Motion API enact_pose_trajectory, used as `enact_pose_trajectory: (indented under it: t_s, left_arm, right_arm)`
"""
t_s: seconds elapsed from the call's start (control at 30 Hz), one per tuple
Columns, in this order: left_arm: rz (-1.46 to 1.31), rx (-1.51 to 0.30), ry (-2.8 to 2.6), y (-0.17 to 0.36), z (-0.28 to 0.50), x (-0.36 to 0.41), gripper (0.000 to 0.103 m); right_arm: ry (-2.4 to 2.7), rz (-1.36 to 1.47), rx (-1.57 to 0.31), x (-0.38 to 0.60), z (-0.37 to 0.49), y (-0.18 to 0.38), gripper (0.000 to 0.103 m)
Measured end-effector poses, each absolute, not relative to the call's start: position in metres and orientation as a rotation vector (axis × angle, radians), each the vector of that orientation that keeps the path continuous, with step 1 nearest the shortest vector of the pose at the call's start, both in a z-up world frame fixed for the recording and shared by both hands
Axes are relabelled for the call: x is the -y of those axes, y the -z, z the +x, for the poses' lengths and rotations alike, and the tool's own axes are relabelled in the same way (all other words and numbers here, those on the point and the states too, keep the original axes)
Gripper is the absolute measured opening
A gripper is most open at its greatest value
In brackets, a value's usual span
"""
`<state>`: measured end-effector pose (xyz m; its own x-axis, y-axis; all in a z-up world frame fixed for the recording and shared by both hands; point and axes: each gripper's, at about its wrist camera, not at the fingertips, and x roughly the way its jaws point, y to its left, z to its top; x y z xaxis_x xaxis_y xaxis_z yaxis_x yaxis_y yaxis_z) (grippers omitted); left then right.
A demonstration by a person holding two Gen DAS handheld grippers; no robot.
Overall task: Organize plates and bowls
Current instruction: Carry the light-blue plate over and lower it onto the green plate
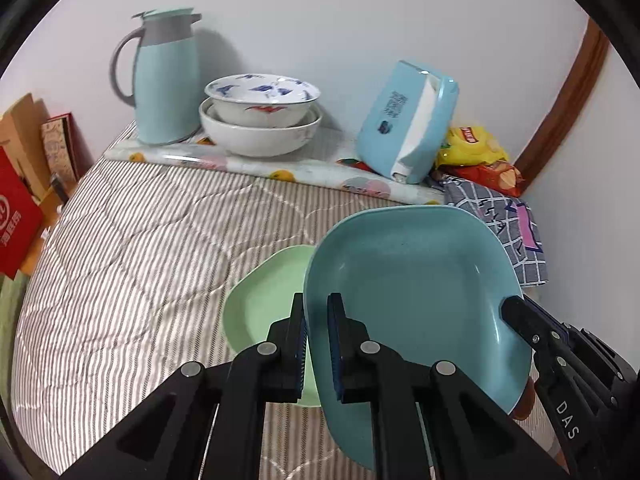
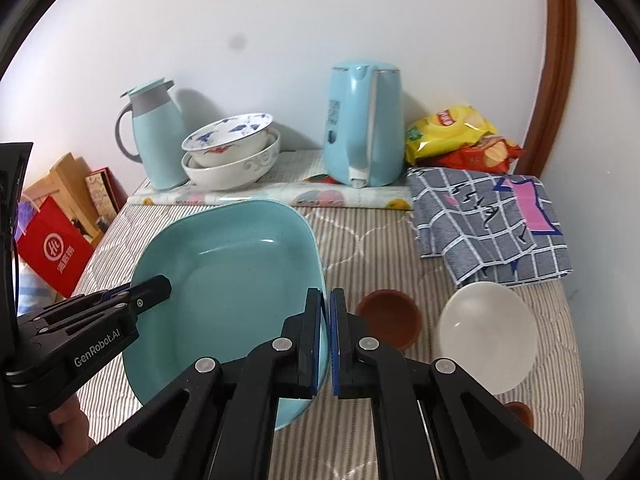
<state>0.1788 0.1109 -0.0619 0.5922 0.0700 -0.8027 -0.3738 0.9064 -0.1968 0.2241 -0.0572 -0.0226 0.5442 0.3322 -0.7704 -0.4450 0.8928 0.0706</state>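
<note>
A blue square plate (image 1: 408, 292) (image 2: 228, 280) is held between both grippers above the striped bed cover. My left gripper (image 1: 318, 344) is shut on its left rim, and also shows in the right wrist view (image 2: 156, 288). My right gripper (image 2: 327, 340) is shut on its right rim, and also shows in the left wrist view (image 1: 516, 312). A light green plate (image 1: 264, 304) lies on the cover under the blue plate's left edge. A brown bowl (image 2: 390, 318) and a white bowl (image 2: 486, 336) sit right of the blue plate. Two stacked white bowls (image 1: 260, 120) (image 2: 232, 156) stand at the back.
A blue thermos jug (image 1: 166, 76) (image 2: 154, 136) stands by the stacked bowls. A blue kettle (image 2: 366, 124) (image 1: 408, 120), snack bags (image 2: 452, 128) and a checked cloth (image 2: 492, 224) are at the back right. A red bag (image 2: 54, 252) and boxes stand off the left edge.
</note>
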Motion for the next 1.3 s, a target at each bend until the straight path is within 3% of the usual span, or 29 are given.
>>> enact_pose_trajectory:
  t_s: [0.9,1.3]
  left_arm:
    - [-0.48,-1.039,-0.403,0.138,0.178,-0.161,0.01]
    - [-0.459,-1.051,-0.417,0.14,0.191,-0.157,0.01]
  right_arm:
    - [-0.608,-0.254,-1.026,-0.01,0.249,0.101,0.006]
    - [-0.649,-0.315,-1.048,-0.022,0.283,0.12,0.008]
